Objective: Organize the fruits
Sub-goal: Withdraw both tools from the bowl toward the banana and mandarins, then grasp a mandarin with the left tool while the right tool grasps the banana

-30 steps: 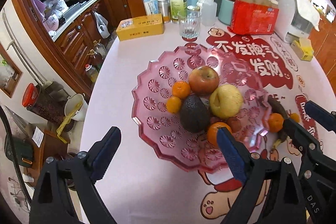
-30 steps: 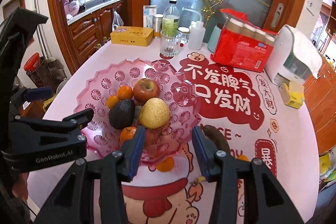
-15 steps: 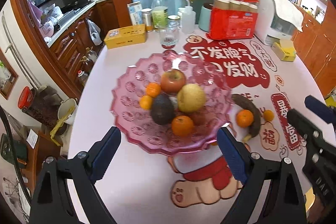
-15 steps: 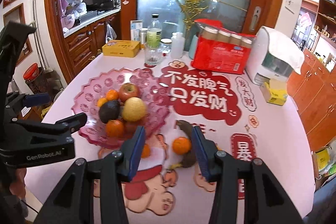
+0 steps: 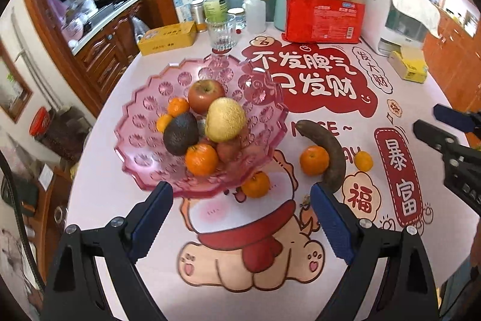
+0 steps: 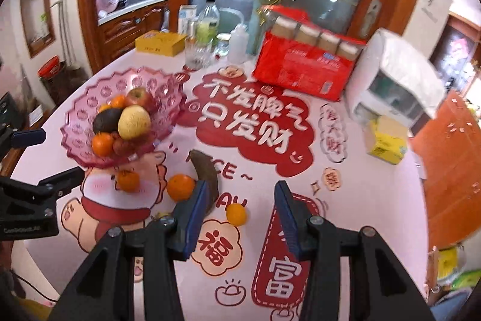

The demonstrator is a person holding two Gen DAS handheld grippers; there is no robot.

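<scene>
Both jaws are staying apart, holding nothing. A small orange point(image 6: 236, 214) is sitting on the bench between the right gripper's point(image 6: 240, 209) jaws. It is looking light, round and rolly, so grab its middle.

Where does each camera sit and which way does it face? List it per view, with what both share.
Left wrist: sits on the left gripper, above the table's near edge, facing the pink fruit bowl; its open blue fingers show, with the right gripper at right.
Right wrist: sits on the right gripper, over the small orange; the left gripper shows at left.
Shared: bowl, blackened banana, red pack.
</scene>
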